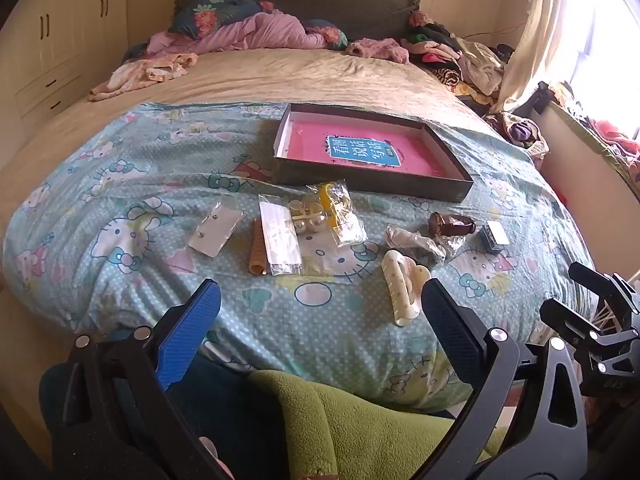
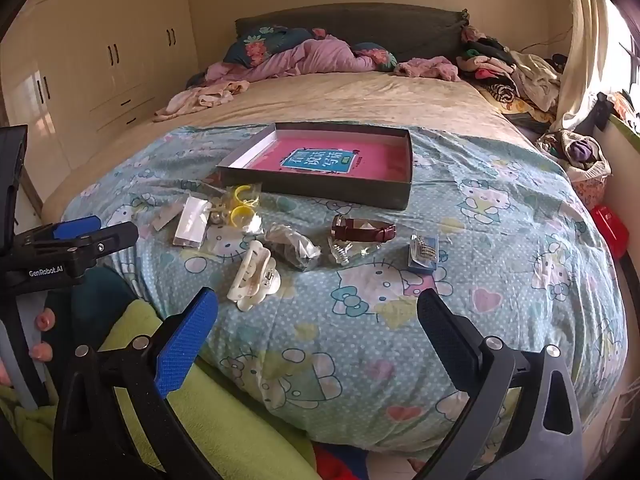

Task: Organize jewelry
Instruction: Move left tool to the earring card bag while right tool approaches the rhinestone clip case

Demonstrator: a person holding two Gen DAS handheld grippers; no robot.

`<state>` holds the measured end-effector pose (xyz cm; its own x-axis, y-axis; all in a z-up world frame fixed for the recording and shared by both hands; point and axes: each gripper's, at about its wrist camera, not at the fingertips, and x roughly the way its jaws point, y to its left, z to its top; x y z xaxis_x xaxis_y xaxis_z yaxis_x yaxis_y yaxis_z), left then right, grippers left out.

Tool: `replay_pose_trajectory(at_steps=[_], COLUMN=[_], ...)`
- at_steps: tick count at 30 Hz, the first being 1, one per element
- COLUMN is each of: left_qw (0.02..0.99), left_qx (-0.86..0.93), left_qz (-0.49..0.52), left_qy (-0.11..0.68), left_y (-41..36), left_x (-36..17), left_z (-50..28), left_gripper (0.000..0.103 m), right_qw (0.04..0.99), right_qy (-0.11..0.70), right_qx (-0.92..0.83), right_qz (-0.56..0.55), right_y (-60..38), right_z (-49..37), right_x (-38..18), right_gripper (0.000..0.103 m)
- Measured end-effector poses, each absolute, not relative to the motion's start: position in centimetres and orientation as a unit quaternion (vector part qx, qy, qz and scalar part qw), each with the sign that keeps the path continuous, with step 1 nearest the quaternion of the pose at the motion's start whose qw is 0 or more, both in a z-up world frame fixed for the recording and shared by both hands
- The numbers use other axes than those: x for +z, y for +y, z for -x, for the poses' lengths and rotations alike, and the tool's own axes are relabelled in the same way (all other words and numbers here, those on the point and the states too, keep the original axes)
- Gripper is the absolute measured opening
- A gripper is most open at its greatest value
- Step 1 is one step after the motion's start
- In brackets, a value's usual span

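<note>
here, from the left wrist, the left tool hangs with jaws wide and empty above the bed; the white hair clip lies just beyond it, and bagged jewelry rests before the shallow box; from the right wrist, the right tool gapes wide, empty; the brown watch lies near the box.

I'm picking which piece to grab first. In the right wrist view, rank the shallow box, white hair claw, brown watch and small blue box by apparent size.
1. shallow box
2. white hair claw
3. brown watch, close to the claw, which lies nearer the camera, so unsure
4. small blue box
</note>
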<state>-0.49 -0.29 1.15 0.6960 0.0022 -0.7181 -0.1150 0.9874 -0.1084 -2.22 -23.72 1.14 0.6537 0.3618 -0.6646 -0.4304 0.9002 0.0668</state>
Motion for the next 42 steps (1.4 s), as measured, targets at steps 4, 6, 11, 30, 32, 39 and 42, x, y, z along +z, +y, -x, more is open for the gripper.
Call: replay_pose_trajectory(at_steps=[4,6,11,30,32,39,42], left_qw=[0.919,0.918,0.919,0.92,0.919,0.916,0.913], left_qx=[0.033,0.032,0.032,0.06,0.069,0.083,0.092], left_qz=[0.072,0.072,0.073,0.077,0.08,0.088,0.095], left_qy=[0.387,0.388,0.386,0.379,0.381,0.383,0.385], left_y=[-0.1,-0.1,-0.1,1.1,1.5,2.8,3.9], left_x=[1.2,1.2,1.2,1.0,0.7,0.2,0.0], left_z=[0.5,0.5,0.6,-0.6,-0.9,-2.0,-2.5], left_gripper=[0.094,0.094,0.094,0.094,0.094,0.094,0.094], right_qw=[0.907,0.907,0.907,0.896,0.896,0.899,0.9], right_qy=[0.355,0.355,0.354,0.376,0.375,0.366,0.364], right_qx=[0.22,0.222,0.223,0.227,0.229,0.235,0.233], right_qz=[0.049,0.051,0.053,0.064,0.061,0.051,0.053], right_y=[-23.6,-23.5,-23.5,-22.7,-22.5,-22.1,-22.1], right_z=[2.1,2.3,2.0,0.0,-0.4,-2.1,-2.9], right_x=[0.9,0.8,0.8,0.9,1.0,1.3,1.3], right_gripper=[0.099,0.099,0.099,0.099,0.099,0.099,0.099])
